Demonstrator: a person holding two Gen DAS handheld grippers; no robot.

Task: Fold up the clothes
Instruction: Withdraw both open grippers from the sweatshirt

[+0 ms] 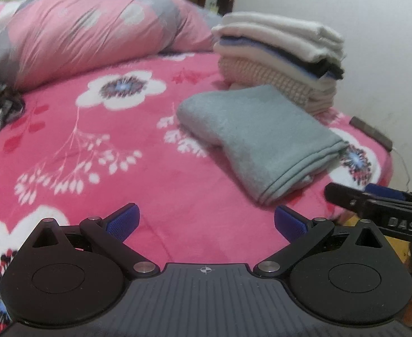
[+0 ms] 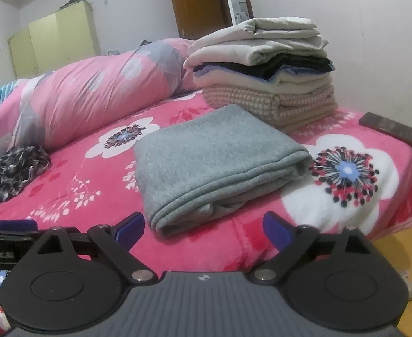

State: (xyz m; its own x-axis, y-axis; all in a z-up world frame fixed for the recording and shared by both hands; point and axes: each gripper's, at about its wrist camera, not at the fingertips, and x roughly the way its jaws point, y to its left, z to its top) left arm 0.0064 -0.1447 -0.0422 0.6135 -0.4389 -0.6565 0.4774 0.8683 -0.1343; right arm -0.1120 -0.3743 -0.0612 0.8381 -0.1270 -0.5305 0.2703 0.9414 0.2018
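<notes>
A folded grey garment (image 2: 217, 165) lies on the pink flowered bedspread (image 2: 99, 179) in the middle of the right wrist view, its layered open edges turned toward the camera. Just behind it, toward the upper right, stands a stack of folded clothes (image 2: 265, 75), white and cream on top, dark and blue layers between, a checked piece at the bottom; the grey garment's far edge lies right at its foot. A rolled pink quilt (image 2: 93, 95) fills the upper left along the far side of the bed, and a crumpled black-and-white cloth (image 2: 17, 168) sits at the left edge. A dark flat object (image 2: 390, 129) rests near the bed's right edge, where the spread drops off to a wooden floor (image 2: 402, 250) at lower right. The right gripper (image 2: 203, 229) hangs released, jaws wide, nothing between them, just short of the garment's near edge. The left gripper (image 1: 207, 220) is likewise spread and empty over bare bedspread, which lies open across the centre and left of its view.
</notes>
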